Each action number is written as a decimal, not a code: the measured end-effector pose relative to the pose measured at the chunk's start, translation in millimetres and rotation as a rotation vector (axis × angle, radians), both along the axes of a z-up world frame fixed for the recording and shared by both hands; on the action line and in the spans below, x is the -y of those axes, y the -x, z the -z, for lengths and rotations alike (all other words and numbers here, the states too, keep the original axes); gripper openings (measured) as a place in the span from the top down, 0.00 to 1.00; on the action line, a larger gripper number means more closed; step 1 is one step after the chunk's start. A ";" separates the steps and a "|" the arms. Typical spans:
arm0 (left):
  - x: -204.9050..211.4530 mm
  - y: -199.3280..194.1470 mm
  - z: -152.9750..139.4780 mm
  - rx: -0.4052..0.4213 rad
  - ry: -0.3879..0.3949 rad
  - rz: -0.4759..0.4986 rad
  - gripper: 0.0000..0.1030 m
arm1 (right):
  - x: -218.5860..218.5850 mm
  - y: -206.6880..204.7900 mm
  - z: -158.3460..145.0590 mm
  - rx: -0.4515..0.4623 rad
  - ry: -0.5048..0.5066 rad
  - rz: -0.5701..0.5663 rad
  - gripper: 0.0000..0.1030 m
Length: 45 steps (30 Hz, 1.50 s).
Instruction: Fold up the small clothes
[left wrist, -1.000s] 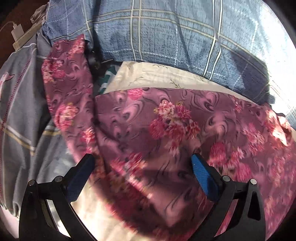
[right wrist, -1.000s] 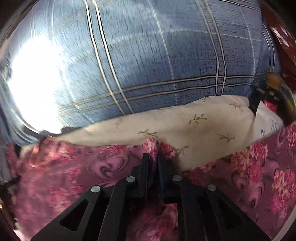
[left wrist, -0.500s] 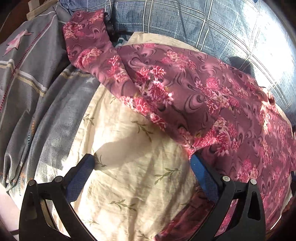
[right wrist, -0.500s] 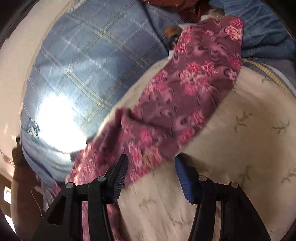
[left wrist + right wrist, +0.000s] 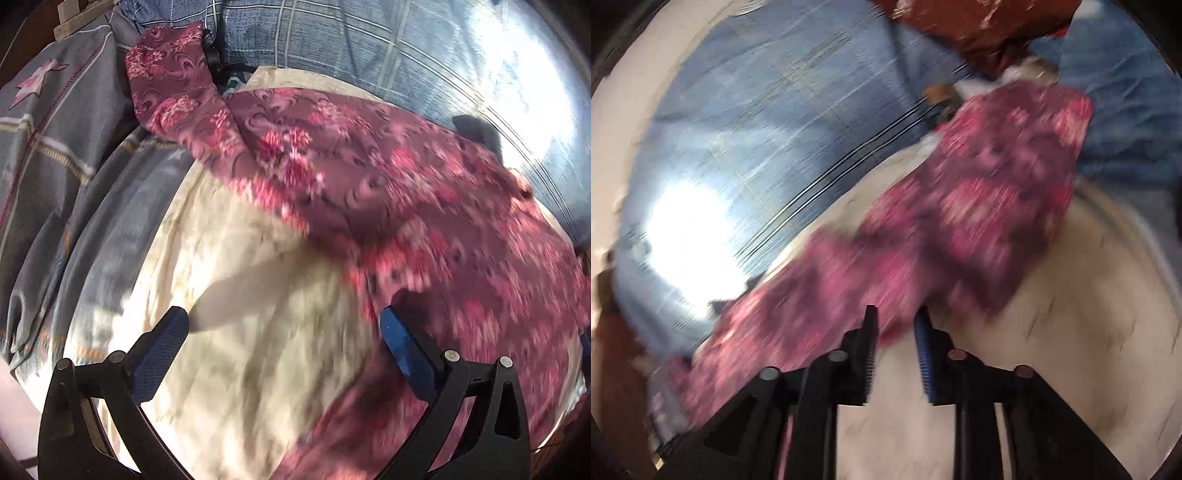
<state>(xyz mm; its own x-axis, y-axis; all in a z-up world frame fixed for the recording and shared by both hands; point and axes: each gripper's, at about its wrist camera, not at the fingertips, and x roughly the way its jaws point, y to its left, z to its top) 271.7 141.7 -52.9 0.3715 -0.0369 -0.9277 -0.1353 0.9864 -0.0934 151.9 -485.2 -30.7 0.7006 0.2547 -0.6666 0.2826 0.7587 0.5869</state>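
No readable text, labels, brands or numbers in either view. Only sign-like mark: a pink star motif on the grey striped fabric (image 5: 55, 122), upper left of the left wrist view. Right wrist view is too motion-blurred to read anything.

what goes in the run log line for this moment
floral garment on cream sheet | left gripper open, empty | right gripper jaws closing at garment edge
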 end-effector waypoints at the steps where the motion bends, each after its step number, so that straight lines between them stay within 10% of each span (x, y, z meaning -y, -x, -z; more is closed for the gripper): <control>1: -2.7 12.5 -4.3 0.005 -0.004 0.022 0.00 | -16.4 19.8 1.7 -0.019 -0.013 -0.071 0.51; 12: -22.6 145.0 25.1 -0.151 0.133 0.092 0.00 | -131.0 133.8 41.2 -0.044 0.047 -0.328 0.49; 14: -12.0 154.8 23.4 -0.140 0.083 0.124 0.00 | -135.4 142.3 42.3 -0.043 0.144 -0.354 0.55; 16: -8.8 160.3 19.7 -0.150 0.110 0.118 0.00 | -140.1 145.0 38.5 -0.076 0.245 -0.407 0.95; 21: -13.0 174.2 13.2 -0.157 0.171 0.084 0.00 | -108.5 171.8 19.7 -0.057 0.225 -0.318 0.97; 24: -12.1 163.4 29.9 -0.202 0.109 0.066 0.00 | -91.9 174.4 45.6 -0.167 0.180 -0.276 0.96; 31: 13.3 157.7 -16.2 -0.073 0.106 0.119 0.00 | -58.9 178.2 -10.5 -0.003 0.146 -0.154 0.73; 38: 71.6 94.0 -52.9 0.098 0.009 0.162 0.00 | 64.5 118.9 -54.9 0.093 0.135 0.175 0.53; 45: 130.4 25.3 -3.1 0.108 -0.019 0.135 0.00 | 158.4 34.0 -31.3 0.069 0.035 0.427 0.42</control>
<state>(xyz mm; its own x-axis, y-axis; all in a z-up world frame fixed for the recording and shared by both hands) 246.4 11.4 -49.8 0.4615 -0.0764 -0.8838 0.0085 0.9966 -0.0817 117.9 -643.5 0.6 0.7814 -0.0896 -0.6175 0.5364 0.6021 0.5914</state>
